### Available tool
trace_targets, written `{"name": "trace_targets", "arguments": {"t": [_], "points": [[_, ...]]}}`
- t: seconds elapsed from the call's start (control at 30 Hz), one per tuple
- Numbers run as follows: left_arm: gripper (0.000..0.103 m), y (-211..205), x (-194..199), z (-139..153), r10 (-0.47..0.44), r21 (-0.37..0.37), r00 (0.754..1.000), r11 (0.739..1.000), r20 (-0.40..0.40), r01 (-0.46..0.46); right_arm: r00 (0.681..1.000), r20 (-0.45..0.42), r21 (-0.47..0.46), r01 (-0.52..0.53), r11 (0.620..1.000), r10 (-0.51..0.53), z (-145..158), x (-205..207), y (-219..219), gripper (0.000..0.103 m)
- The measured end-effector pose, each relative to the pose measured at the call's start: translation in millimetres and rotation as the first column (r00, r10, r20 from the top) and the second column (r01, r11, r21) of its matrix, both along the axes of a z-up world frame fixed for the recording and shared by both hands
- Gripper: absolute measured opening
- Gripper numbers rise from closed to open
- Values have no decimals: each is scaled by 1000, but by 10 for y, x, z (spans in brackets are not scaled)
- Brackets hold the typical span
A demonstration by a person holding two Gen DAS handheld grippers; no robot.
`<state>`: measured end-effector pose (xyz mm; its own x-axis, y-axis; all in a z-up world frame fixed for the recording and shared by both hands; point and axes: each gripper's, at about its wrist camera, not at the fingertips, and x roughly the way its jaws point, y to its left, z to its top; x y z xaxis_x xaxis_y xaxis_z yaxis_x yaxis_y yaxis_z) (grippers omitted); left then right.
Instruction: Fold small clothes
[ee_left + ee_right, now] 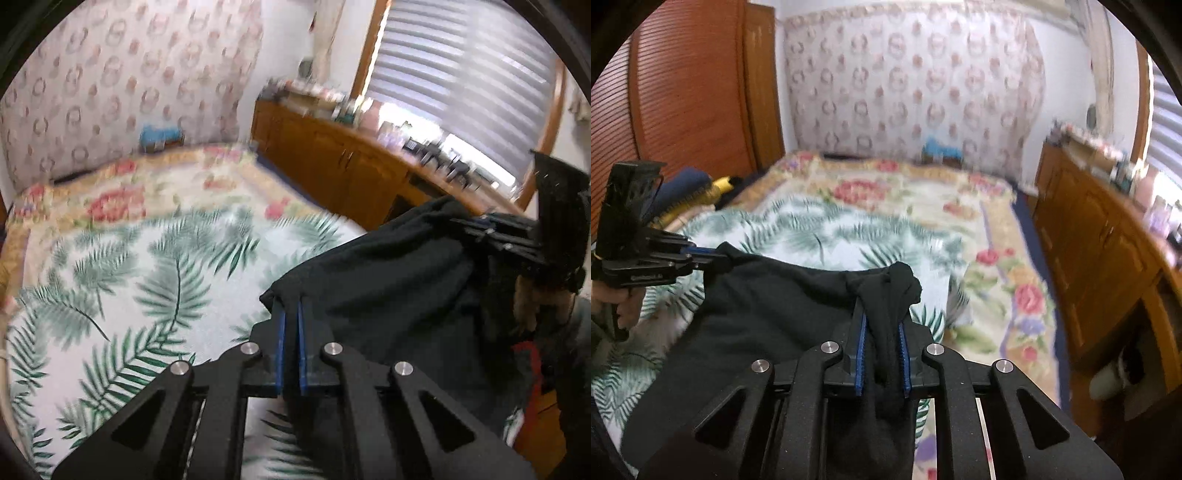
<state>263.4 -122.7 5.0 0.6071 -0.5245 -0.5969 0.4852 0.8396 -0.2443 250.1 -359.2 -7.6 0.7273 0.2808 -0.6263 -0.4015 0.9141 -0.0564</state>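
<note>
1. Two grips are holding at once: your left gripper (290, 314) is pressing its blue pads (281, 332) together on a thin corner of the dark garment (388, 280), low and centre in the left wrist view, with only a sliver of cloth showing between them.
2. Your right gripper (881, 325) is clamping its blue pads (860, 350) on a thick, bunched knot of the same garment (768, 317); the wad is poking out past the tips at the centre of the right wrist view.
3. You are stretching the cloth between the two grippers, so it is hanging as a slack dark sheet across the lower left of the right wrist view, above the leaf-print bedspread (820, 229). Whether its lower edge is touching the bed, you cannot tell from here.
4. Judging by this, you are doing the pick-up-and-spread step, before any fold is being made. The next move is probably calling for laying the garment flat on the bedspread (129, 295); the bunched right-hand grip may be needing a cleaner re-take on a single edge.
5. Both grippers are pointing forward and downward toward the bed. Your left gripper is showing at the left edge of the right wrist view, with your hand (624, 302) wrapping the handle beneath it.
6. Your right gripper is showing at the right edge of the left wrist view, fingers angling inward toward the cloth.
</note>
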Motion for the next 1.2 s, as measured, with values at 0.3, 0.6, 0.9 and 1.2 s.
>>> {"name": "trace_targets", "arguments": {"t": [0.3, 0.6, 0.9, 1.2], "points": [[2, 455, -1047, 1290, 6, -94, 961, 995, 276, 21, 963, 268, 12, -20, 1000, 16, 1179, -998, 264, 11], [2, 1096, -1916, 2029, 63, -106, 892, 994, 448, -17, 896, 442, 19, -70, 997, 55, 1957, -1912, 583, 11], [2, 1671, -2077, 2093, 128, -106, 872, 990, 472, -89, 862, 482, 25, -192, 981, 156, 2210, -2278, 950, 11], [12, 1606, -556, 980, 228, 168, 940, 947, 252, -275, 948, 264, -97, -158, 983, 178, 1493, -1032, 1529, 20]]}}
